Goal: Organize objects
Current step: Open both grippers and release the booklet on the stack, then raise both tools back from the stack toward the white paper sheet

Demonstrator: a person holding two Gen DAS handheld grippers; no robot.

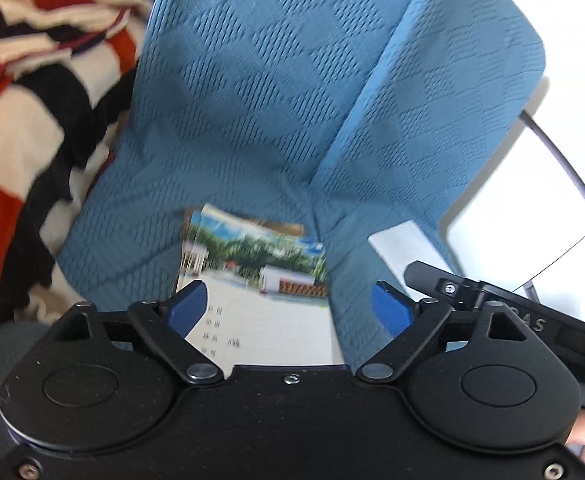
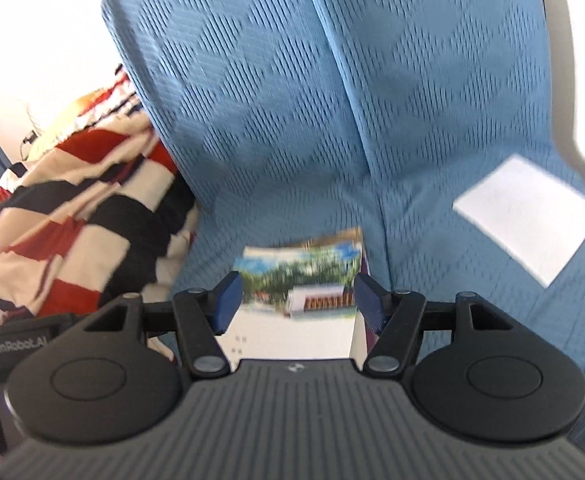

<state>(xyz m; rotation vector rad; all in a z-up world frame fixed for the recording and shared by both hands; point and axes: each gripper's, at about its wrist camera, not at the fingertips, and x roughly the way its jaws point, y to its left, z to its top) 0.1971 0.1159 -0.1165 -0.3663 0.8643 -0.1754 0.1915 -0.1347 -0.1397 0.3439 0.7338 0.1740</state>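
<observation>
Left wrist view: the left hand-held gripper (image 1: 288, 304) stands released, nothing between its blue pads, with the notebooks (image 1: 260, 280) lying just ahead and below, long axis running away from it along the blue sofa (image 1: 252, 100). The right hand-held gripper (image 2: 294, 300), likewise released, frames the same stack squarely and appears marginally better centred. A white sheet (image 2: 532, 212) lies apart to the right.
</observation>
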